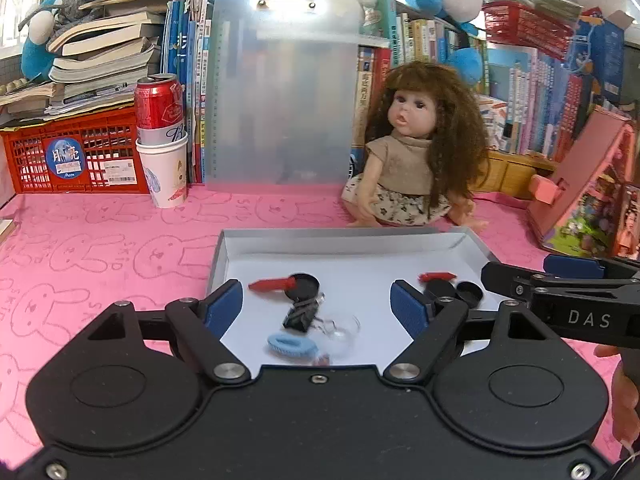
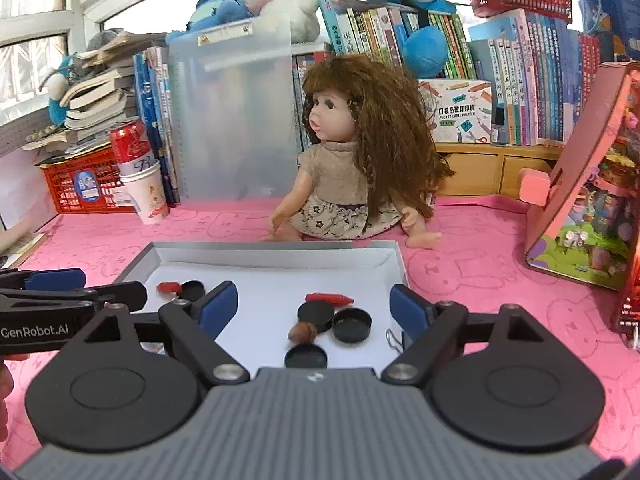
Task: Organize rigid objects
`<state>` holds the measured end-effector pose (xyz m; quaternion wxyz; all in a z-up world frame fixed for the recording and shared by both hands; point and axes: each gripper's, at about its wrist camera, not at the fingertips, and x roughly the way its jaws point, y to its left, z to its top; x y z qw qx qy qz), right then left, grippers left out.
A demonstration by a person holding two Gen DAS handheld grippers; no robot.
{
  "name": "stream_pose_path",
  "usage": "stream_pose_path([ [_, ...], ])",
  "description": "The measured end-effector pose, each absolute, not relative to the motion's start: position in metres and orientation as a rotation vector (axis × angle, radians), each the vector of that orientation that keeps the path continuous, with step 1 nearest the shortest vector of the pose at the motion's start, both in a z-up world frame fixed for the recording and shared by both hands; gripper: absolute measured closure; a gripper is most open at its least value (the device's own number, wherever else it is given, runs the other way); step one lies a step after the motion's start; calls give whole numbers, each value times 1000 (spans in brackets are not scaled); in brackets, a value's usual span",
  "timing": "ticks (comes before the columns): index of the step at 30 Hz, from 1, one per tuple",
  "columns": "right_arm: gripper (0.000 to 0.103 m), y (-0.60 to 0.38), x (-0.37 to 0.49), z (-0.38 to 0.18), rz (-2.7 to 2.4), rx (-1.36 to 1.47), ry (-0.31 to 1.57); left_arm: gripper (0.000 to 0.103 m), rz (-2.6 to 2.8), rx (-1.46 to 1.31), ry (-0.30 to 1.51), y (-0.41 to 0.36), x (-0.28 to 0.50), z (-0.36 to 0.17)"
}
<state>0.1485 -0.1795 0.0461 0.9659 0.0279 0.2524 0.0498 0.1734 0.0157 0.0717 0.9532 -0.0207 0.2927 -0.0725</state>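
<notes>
A shallow white tray lies on the pink cloth and holds small items. In the left wrist view I see a red stick on a black lid, a black binder clip, a light blue hair tie, a clear glass piece and a second red stick with black lids. My left gripper is open and empty over the tray's near part. In the right wrist view my right gripper is open and empty above black lids, a red stick and a brown nut.
A doll sits just behind the tray. A paper cup holding a red can, a red crate, a frosted clipboard and books line the back. A pink toy house stands at the right.
</notes>
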Motion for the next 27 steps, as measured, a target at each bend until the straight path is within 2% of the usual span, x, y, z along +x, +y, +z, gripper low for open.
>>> stream_pose_path([
  [21,6,-178,64,33,105,3,412,16,-178,23,518,8,78,52],
  [27,5,-175,52,19,100,-22,431,16,-170,15,562,8,73,34],
])
